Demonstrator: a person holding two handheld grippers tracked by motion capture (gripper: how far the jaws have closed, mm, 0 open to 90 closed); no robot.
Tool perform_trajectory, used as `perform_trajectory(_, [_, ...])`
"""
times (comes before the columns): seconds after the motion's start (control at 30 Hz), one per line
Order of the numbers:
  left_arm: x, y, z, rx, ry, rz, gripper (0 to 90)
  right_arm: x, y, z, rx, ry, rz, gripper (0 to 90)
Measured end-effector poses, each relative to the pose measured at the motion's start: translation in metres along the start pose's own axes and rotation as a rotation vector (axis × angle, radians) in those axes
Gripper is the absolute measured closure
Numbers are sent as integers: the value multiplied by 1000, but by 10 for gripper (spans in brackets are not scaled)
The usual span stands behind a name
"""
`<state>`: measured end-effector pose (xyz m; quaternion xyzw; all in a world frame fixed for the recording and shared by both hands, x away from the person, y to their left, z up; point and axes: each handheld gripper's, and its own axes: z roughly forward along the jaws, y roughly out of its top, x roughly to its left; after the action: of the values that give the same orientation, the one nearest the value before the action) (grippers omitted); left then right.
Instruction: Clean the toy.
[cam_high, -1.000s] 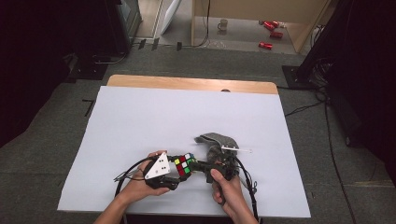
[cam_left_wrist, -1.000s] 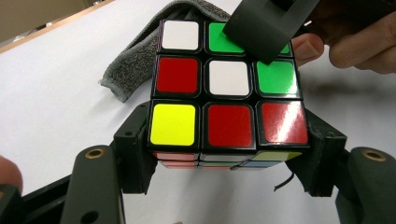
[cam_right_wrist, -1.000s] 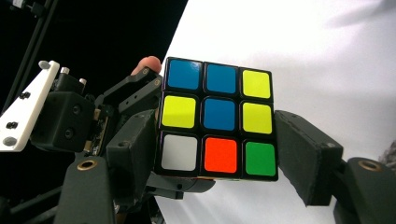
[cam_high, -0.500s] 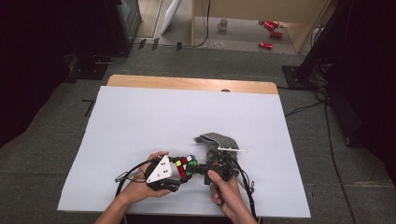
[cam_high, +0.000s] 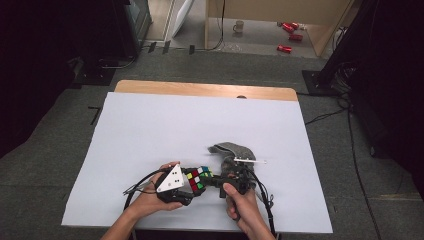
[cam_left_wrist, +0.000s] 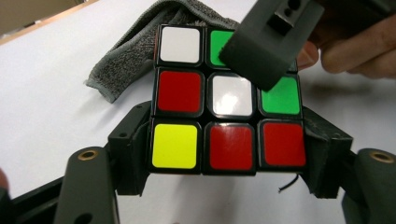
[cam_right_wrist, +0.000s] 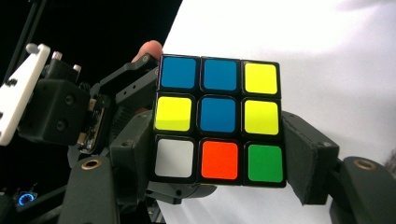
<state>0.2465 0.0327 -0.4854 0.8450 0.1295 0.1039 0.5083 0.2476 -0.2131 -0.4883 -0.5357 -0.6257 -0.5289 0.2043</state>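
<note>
Near the front edge of the white table (cam_high: 150, 130), from the high view: shows the cube (cam_high: 198, 176) gripped from the left by the left gripper (cam_high: 196, 184) and from the right by the right gripper (cam_high: 220, 181), each in its own hand, with a grey cloth (cam_high: 231, 149) lying just beyond, on the far side. Along the black jaws in the left gripper view: places the lowest row of the cube (cam_left_wrist: 226, 98) between both pads, which touch its sides; records that these jaws have just been opening a little, yet at moderate width and with no gap to be seen around the cube. Reveals one jaw of the right gripper across the upper right of a face mixing white, green, red and yellow. Along the jaws in the right gripper view: sets the cube (cam_right_wrist: 219, 119) between pads pressed on its lower rows, at middling width, with the left gripper beyond at left. Displays blue, yellow, white, orange and green on one face. Judged from these two scrambled faces: far from solved, with both grips placed for a layer turn and nearly all the sorting left to do.
</note>
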Motion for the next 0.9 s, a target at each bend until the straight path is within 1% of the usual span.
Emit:
perform_trajectory(0.07, [1, 0, 0, 2, -5, -8, 287, 0, 0, 0, -2, 3, -6, 345])
perform_trajectory(0.1, [2, 0, -1, 5, -16, -26, 278, 0, -1, 0, -10, 18, -21, 345])
perform_trajectory(0.13, [2, 0, -1, 5, -16, -26, 267, 0, -1, 0, -10, 18, -21, 345])
perform_trajectory(0.27, [6, 0, -4, 0, -51, -71, 223, 3, -1, -1, -20, 37, -46, 345])
perform_trajectory(0.3, [8, 1, -6, -9, -79, -99, 196, 3, -1, -1, -27, 48, -66, 345])
perform_trajectory(0.33, [8, 1, -6, -9, -79, -99, 184, 3, -1, -1, -27, 48, -66, 345])
perform_trajectory(0.37, [10, 1, -7, -13, -95, -113, 184, 4, -1, -2, -25, 52, -72, 345])
perform_trajectory(0.4, [12, 1, -8, -16, -111, -127, 173, 4, -1, -1, -30, 58, -88, 345])
perform_trajectory(0.43, [16, 0, -11, -18, -136, -151, 162, 5, -1, -2, -32, 63, -104, 345])
perform_trajectory(0.47, [16, 0, -11, -18, -136, -151, 162, 5, -1, -2, -32, 63, -104, 345])
perform_trajectory(0.5, [19, -1, -14, -20, -163, -176, 160, 5, -1, -3, -39, 71, -115, 345])
perform_trajectory(0.53, [19, -1, -14, -20, -163, -176, 160, 5, -1, -3, -39, 71, -115, 345])
perform_trajectory(0.63, [22, -3, -14, -4, -192, -196, 153, 6, 0, -6, -45, 85, -135, 345])
perform_trajectory(0.7, [22, -3, -13, -1, -199, -202, 148, 6, 0, -7, -47, 82, -143, 345])
perform_trajectory(0.73, [22, -3, -13, -1, -199, -202, 146, 6, 0, -7, -47, 82, -143, 345])
perform_trajectory(0.77, [23, -3, -13, -4, -210, -215, 146, 6, 0, -7, -45, 80, -149, 345])
perform_trajectory(0.87, [25, -3, -14, -10, -220, -224, 146, 7, 0, -7, -46, 82, -156, 344])
perform_trajectory(0.9, [26, -3, -16, -18, -232, -236, 146, 7, 0, -7, -48, 82, -165, 345])
